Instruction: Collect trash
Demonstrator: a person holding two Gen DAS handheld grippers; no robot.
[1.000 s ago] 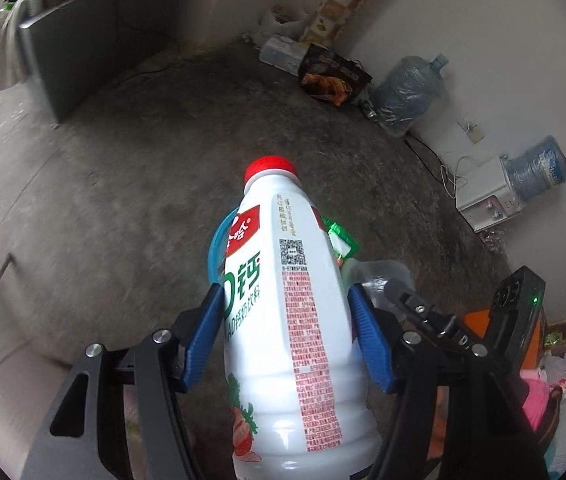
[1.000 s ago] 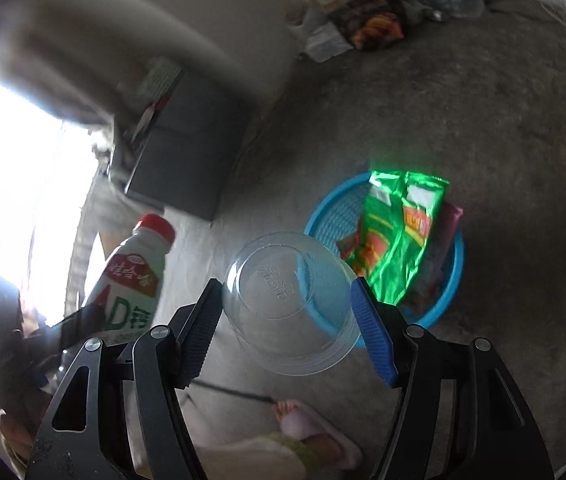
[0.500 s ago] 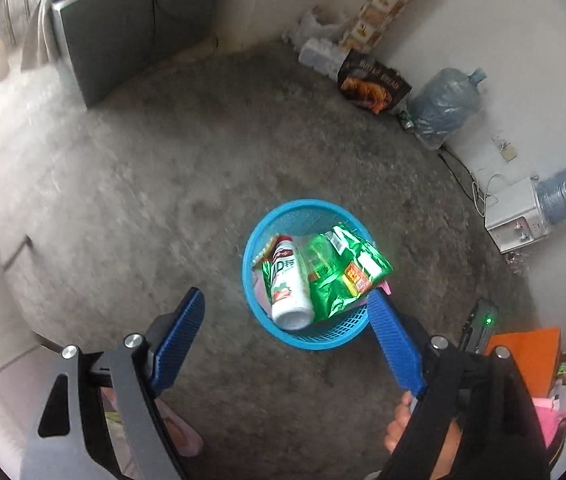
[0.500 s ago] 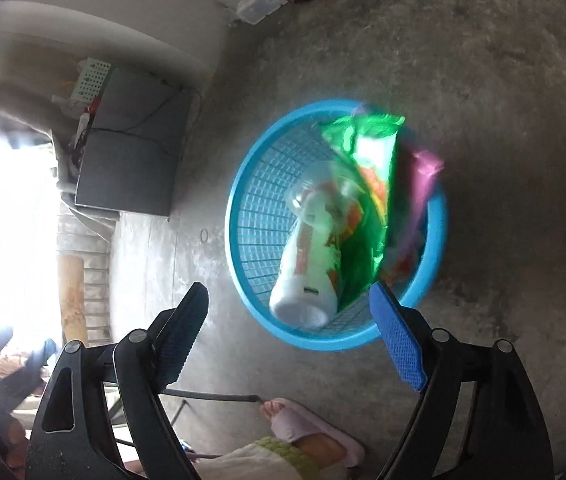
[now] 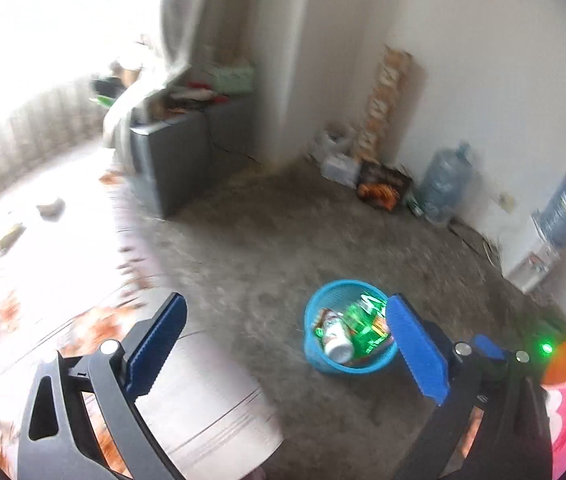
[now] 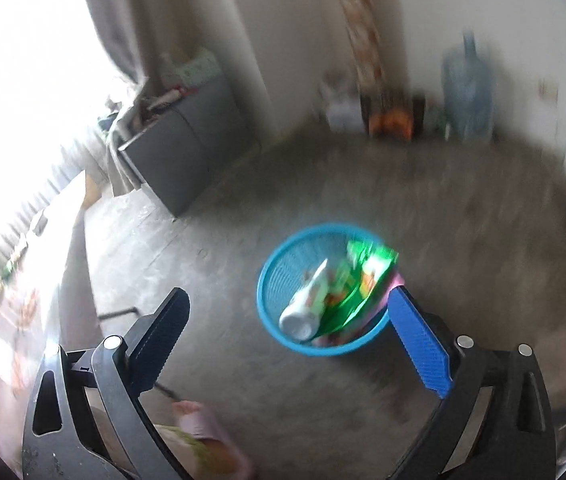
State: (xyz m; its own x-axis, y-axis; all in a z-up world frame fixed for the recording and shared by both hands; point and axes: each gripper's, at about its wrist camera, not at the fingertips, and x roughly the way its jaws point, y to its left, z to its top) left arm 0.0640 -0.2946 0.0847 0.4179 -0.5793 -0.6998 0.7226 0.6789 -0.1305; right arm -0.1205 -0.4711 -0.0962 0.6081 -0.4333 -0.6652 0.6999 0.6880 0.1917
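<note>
Trash (image 6: 335, 292) fills round blue mesh basket (image 6: 279, 256) — grippers empty.

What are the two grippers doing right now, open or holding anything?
Left gripper: open, holding nothing.
Right gripper: open, holding nothing.

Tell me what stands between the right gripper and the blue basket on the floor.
Nothing visible does. The right gripper is open and empty, and only bare grey concrete floor lies between its fingers and the blue mesh plastic basket, which already holds a white plastic bottle and green wrappers.
</note>
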